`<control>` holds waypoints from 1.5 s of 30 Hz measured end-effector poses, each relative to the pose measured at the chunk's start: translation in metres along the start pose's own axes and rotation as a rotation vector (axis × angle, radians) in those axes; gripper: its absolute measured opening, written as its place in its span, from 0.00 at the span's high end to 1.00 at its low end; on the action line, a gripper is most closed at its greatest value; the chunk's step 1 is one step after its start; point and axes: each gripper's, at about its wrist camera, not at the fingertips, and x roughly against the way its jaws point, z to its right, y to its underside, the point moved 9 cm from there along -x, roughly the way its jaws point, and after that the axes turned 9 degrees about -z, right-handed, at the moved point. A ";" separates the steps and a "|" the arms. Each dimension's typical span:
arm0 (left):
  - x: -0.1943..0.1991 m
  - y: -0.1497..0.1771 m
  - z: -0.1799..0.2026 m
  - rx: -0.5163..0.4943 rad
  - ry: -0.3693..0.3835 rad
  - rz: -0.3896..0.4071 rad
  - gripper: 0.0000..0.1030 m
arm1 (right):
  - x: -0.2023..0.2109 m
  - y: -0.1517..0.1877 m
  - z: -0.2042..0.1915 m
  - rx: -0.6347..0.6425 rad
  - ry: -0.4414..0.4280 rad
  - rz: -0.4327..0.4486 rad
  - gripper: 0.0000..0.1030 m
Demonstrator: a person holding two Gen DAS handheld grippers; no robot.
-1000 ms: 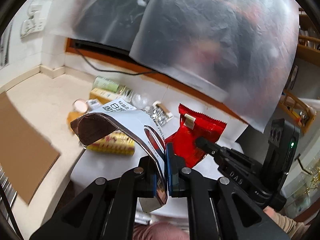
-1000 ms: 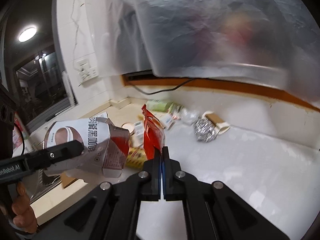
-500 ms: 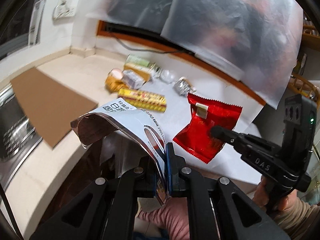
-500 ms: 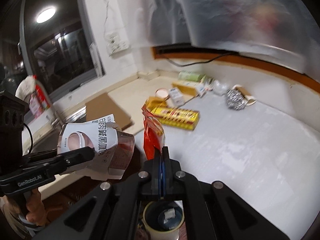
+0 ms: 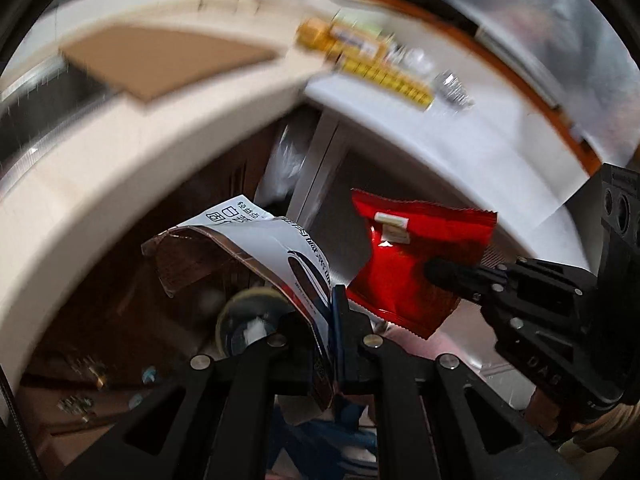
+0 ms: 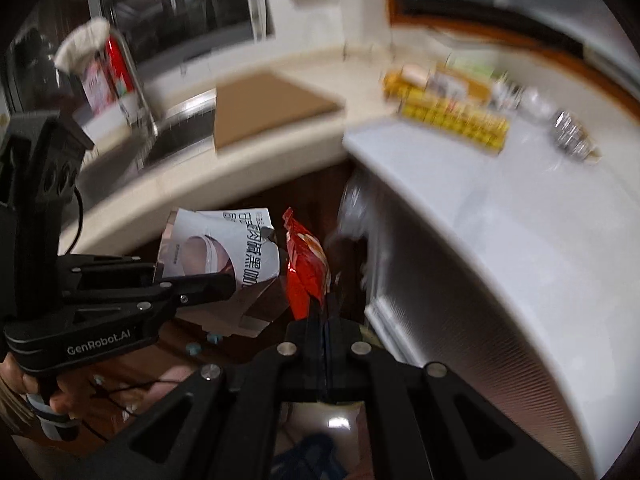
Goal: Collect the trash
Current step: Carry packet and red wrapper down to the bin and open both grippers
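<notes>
Fingers closed on both: left gripper (image 5: pixel 334 300) pinches the crushed white printed carton with foil lining (image 5: pixel 256 248) by its edge, right gripper (image 6: pixel 322 312) pinches the red foil snack wrapper (image 6: pixel 306 268) at its bottom seam. Both pieces hang below the bench (image 6: pixel 520 208) edge, side by side at 12 o'clock of each camera, probably for dropping together. Yellow box (image 6: pixel 452 120) and foil ball (image 6: pixel 572 136) remain on bench, 1 o'clock.
</notes>
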 end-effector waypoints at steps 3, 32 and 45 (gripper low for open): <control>-0.028 0.015 -0.014 0.025 -0.002 -0.047 0.95 | -0.034 0.015 -0.004 0.019 0.009 -0.068 1.00; -0.250 0.063 -0.087 0.050 -0.073 -0.400 0.94 | -0.267 0.098 0.051 -0.108 -0.009 -0.386 0.99; -0.295 0.048 -0.095 -0.004 -0.078 -0.438 0.91 | -0.296 0.104 0.055 -0.117 -0.016 -0.444 0.99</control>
